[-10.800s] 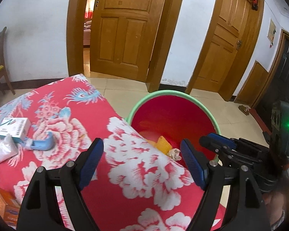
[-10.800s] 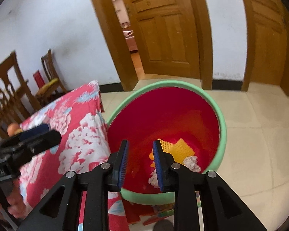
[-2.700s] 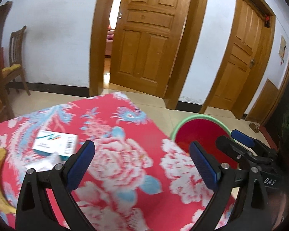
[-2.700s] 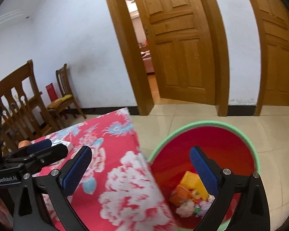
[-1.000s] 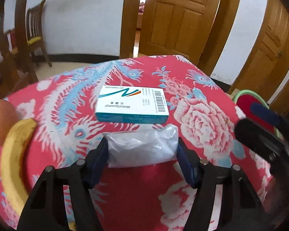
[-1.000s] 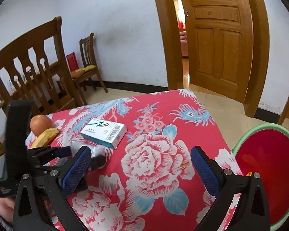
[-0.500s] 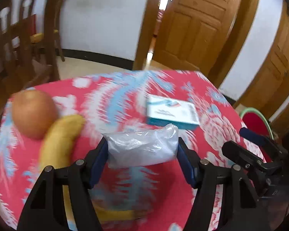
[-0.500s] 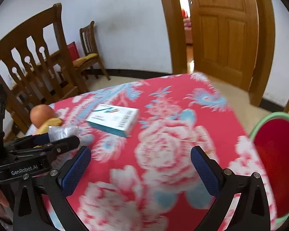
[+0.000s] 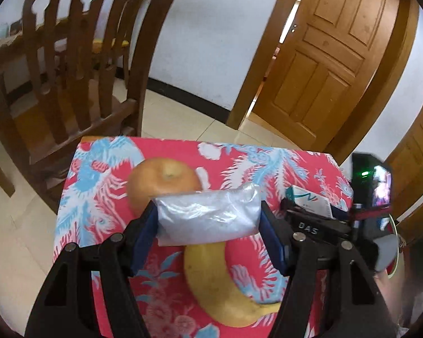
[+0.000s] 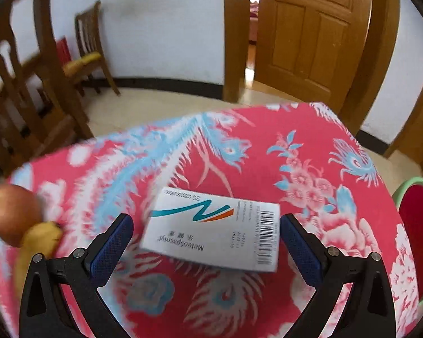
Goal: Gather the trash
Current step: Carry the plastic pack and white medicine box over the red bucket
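My left gripper [image 9: 208, 219] is shut on a clear plastic bag [image 9: 208, 215] and holds it above the red flowered tablecloth [image 9: 104, 186]. My right gripper [image 10: 207, 239] is open, its blue pads either side of a white medicine box [image 10: 211, 239] that lies flat on the cloth; I cannot tell if they touch it. The box's corner [image 9: 310, 201] and the right gripper's body also show in the left wrist view. The red bin with a green rim [image 10: 417, 225] stands off the table's right edge.
An apple [image 9: 163, 183] and a banana [image 9: 222, 281] lie on the cloth under the held bag; both also show at the left of the right wrist view, apple [image 10: 10, 211], banana [image 10: 33, 245]. Wooden chairs [image 9: 65, 84] stand behind the table. A wooden door [image 10: 310, 33] is beyond.
My left gripper has carried the bag left over the apple and banana. My right gripper has moved in so that the medicine box lies between its open fingers.
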{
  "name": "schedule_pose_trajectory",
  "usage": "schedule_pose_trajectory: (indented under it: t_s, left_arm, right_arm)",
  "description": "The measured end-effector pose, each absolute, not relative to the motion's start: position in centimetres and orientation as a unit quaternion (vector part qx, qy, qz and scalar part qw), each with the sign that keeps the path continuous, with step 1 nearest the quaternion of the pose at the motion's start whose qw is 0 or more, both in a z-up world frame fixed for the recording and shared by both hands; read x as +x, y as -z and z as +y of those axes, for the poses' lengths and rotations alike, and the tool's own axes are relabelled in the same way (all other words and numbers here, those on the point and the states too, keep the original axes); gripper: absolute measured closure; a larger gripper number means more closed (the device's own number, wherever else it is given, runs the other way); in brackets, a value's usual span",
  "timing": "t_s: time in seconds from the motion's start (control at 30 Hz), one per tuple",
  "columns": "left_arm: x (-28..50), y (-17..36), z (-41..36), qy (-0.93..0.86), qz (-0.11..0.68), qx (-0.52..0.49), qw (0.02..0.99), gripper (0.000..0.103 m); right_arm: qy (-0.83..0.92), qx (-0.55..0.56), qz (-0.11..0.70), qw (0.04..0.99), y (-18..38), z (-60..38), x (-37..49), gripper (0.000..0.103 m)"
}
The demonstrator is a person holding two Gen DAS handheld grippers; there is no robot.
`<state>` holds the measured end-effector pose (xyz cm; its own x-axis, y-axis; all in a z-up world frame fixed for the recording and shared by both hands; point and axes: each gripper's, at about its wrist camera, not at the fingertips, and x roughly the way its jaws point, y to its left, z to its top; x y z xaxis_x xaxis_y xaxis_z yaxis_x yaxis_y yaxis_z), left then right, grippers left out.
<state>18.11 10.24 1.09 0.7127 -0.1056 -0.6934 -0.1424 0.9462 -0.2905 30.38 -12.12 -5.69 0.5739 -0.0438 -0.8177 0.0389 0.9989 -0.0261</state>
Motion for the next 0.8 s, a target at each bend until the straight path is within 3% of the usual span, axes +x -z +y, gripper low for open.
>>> schedule_pose_trajectory:
  t_s: [0.03, 0.57, 0.8]
  left_arm:
    - [17.9, -1.0, 10.4, -0.010, 0.376, -0.168, 0.911, 0.034]
    - [18.5, -0.3, 5.8, 0.020, 0.396, -0.135, 0.908, 0.034]
    - [19.9, -1.7, -2.2, 0.071, 0.374, -0.109, 0.918, 0.034]
  right_arm:
    - [0.028, -0.001, 0.472, 0.881, 6.3, -12.2, 30.7, 0.011]
    - [-0.039, 0.015, 0.430, 0.902, 4.3, -12.4, 27.2, 0.010]
    - [0.004, 0.056, 0.390, 0.919, 0.6, -22.8, 24.3, 0.010]
